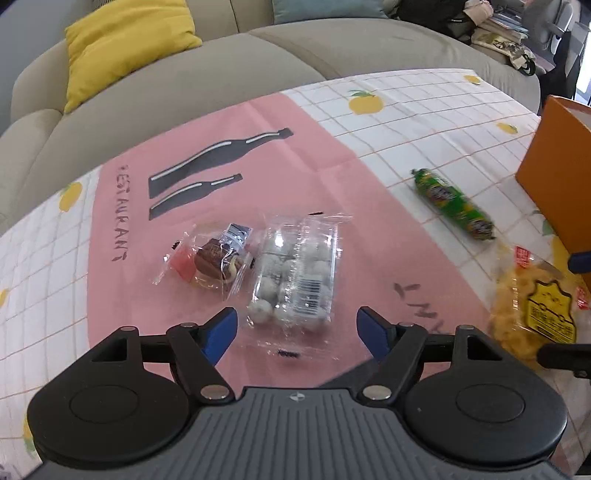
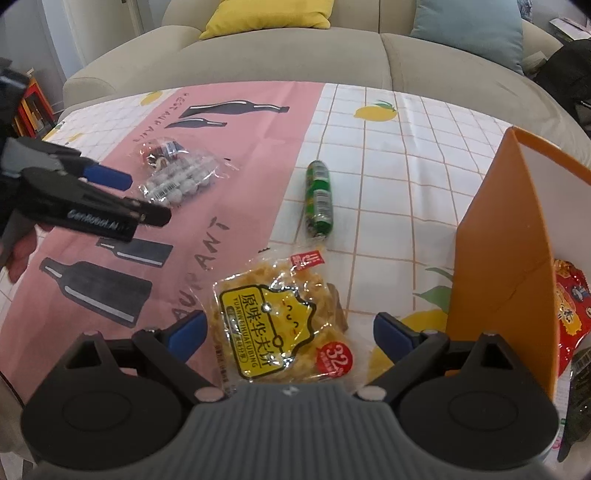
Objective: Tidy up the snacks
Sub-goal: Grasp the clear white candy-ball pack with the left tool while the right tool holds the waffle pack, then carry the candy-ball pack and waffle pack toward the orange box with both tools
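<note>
The tabletop [image 2: 406,155] wears a cloth that is part pink with black bottle prints and part white grid with yellow lemons. Behind it runs a grey sofa [image 2: 280,59] with a yellow cushion [image 1: 125,44] and a blue cushion [image 2: 469,29]. On the pink part lie a clear bag of white balls [image 1: 295,273] touching a small clear sweets packet [image 1: 210,262]. The left gripper [image 1: 297,325] hangs over the ball bag, fingers spread, pinching nothing. A green roll [image 2: 318,197] lies on the grid. The right gripper [image 2: 290,332] is spread either side of a yellow waffle bag [image 2: 280,325]. At the right stands an orange box [image 2: 513,258] with a red packet [image 2: 570,314] inside.
</note>
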`<state>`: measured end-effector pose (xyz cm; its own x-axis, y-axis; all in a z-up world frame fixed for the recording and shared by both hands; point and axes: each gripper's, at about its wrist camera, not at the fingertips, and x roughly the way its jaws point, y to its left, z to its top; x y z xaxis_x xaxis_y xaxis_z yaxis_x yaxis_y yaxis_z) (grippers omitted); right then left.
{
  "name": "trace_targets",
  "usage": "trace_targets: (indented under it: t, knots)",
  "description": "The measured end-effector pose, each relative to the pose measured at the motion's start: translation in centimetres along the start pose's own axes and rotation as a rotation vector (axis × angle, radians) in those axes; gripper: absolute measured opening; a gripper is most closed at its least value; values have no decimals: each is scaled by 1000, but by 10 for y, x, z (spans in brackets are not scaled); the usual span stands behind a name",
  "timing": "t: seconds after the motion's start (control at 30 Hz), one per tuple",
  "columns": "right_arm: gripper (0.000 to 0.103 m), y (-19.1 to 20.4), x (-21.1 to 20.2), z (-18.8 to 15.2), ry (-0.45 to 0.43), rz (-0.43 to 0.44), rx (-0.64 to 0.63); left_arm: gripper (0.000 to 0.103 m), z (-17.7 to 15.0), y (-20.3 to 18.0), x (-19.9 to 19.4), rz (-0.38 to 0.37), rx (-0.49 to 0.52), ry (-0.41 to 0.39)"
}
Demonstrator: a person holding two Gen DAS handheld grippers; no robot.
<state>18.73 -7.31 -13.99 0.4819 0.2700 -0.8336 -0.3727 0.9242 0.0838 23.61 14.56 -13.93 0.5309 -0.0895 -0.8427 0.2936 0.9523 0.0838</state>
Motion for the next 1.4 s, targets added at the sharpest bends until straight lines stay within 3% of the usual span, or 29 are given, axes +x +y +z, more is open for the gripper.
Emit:
trace_targets:
  t: [0.13, 0.3, 0.43, 0.53, 0.7, 0.87, 0.97, 1.03, 1.2, 1.3, 1.4]
  knots:
    - [94, -3, 4, 1, 1, 21, 17, 89, 4, 8, 11, -40, 5, 4]
    - [94, -3, 9, 1, 4, 36, 27, 89, 8, 12, 18, -79, -64, -11]
    - [87, -1, 10, -1, 11, 45, 20, 70, 4, 4, 14, -44, -76, -34]
    - [77, 3, 8, -3, 6, 42, 6, 67, 2, -3, 9, -57, -94, -1]
    - [76, 4, 3, -6, 27, 15, 1, 66, -17, -24, -11, -49, -92, 91]
    - [76, 2, -2, -11, 52, 6, 17, 68, -40, -36, -29, -65, -115, 151]
    - [78, 5, -1, -12, 38, 5, -4, 79, -45, -42, -31, -54, -109, 123]
    - [86, 8, -2, -13, 9, -7, -28, 81, -44, -44, -30, -47, -117, 110]
    - [94, 16, -5, -14, -47, -32, -103, 86, -36, -45, -25, -55, -152, 66]
    - [92, 14, -2, -13, -30, -17, -79, 86, -32, -49, -17, -40, -127, 84]
    - [80, 8, 0, -11, -6, 1, -40, 86, -28, -53, -13, -39, -81, 93]
